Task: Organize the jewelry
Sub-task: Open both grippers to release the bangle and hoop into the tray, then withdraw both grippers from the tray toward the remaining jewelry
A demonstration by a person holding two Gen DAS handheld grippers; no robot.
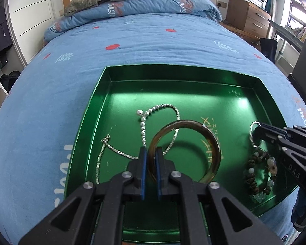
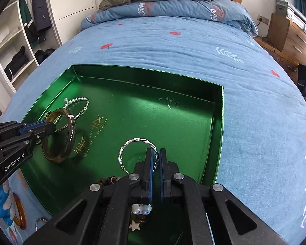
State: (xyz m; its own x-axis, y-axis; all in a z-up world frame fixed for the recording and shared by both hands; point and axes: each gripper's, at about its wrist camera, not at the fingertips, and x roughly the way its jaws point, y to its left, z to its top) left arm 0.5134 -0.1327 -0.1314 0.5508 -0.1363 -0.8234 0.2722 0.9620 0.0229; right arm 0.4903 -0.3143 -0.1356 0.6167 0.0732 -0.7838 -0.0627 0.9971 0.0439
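A shiny green tray (image 1: 104, 94) (image 2: 219, 122) lies on the blue bed. My left gripper (image 1: 151, 153) (image 2: 51, 127) is shut on an amber bangle (image 1: 212, 140) (image 2: 71, 134) and holds it tilted just above the tray floor. My right gripper (image 2: 156, 153) (image 1: 257, 127) is shut on a twisted silver bangle (image 2: 130, 143) (image 1: 253, 126) over the tray's right part. A silver bead chain (image 1: 142, 126) (image 2: 79, 102) lies in the tray's left part. A brown bead bracelet (image 1: 259, 171) (image 2: 108, 180) lies in the tray under my right gripper.
The blue quilt (image 1: 153, 40) spreads all around the tray, with folded bedding at the headboard. Another amber bangle (image 2: 20, 214) and a metal ring (image 2: 40, 222) lie on the bed left of the tray. Shelves stand at the left, a wooden dresser (image 1: 248, 18) at the right.
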